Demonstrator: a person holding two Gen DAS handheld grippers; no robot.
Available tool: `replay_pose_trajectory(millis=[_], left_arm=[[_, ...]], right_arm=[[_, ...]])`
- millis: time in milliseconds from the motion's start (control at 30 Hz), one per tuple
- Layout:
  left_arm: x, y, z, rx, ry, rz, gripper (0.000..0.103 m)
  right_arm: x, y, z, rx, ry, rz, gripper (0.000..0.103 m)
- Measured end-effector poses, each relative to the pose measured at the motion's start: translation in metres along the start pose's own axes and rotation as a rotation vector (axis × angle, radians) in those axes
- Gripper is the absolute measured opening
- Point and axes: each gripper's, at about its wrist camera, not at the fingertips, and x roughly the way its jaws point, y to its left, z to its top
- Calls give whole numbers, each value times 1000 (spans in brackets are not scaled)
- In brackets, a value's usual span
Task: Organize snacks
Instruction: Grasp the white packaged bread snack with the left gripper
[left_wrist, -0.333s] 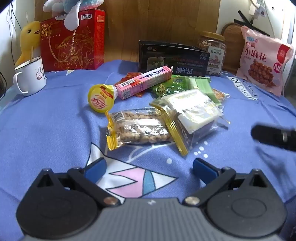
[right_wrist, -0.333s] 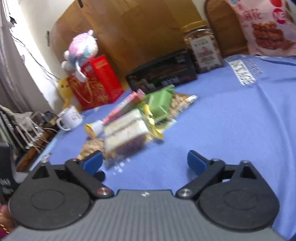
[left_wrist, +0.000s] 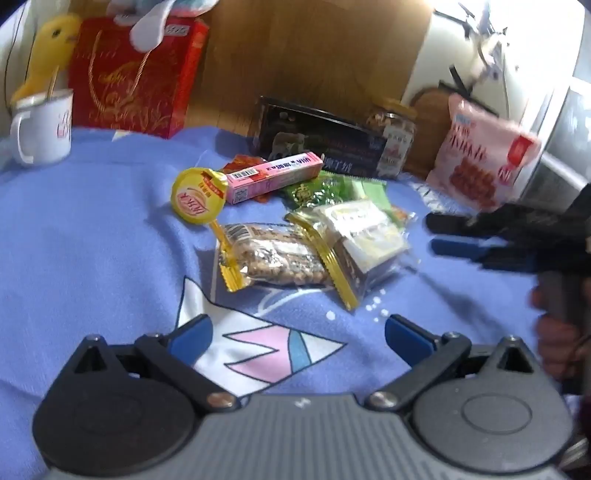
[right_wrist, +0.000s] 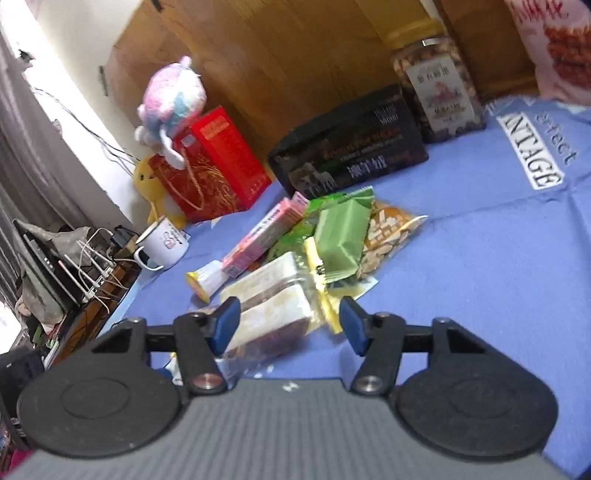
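The right gripper (right_wrist: 288, 323) has narrowed its fingers and moved up to the snack pile since a moment ago; in the left wrist view it now reaches well in from the right edge (left_wrist: 436, 234), where only a tip showed before. This looks like the opening of a first pick. Its jaws now bracket the near end of the clear-wrapped cake bar (right_wrist: 269, 317) at lower centre of the right wrist view, part-way open, pads apparently not yet pressing (the gap on the right side is plain), so nothing is grasped.

The left gripper (left_wrist: 295, 332) hangs spread wide and empty over the blue cloth (left_wrist: 92, 258), with the pile lying mid-frame ahead of it: the cake bar (left_wrist: 362, 236), the nut bar (left_wrist: 273, 254) touching its left side, the pink candy box (left_wrist: 273, 175) behind, and the yellow-lidded jelly cup (left_wrist: 197, 194) furthest left.
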Motion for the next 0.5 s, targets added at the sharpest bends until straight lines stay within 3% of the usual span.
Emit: replay_pose_trajectory(millis=[200,233,267,400,500], left_arm=[[-3,8,22,-51,-8,-116,76],[-1,7,25,-61,-2,-145,70],[1,7,28,-67,6,-169,67],[11,0,36,-58,16,-224,61],[19,-2,42,-40,32,-224,61]], right_arm=[[23,2,-27,95,63,52,40],[22,6,-33,73,35,23,37],[19,13,-42,67,49,51,36],[0,43,-71,-21,65,131,37],[-15,66,-91,-141,46,66,43]])
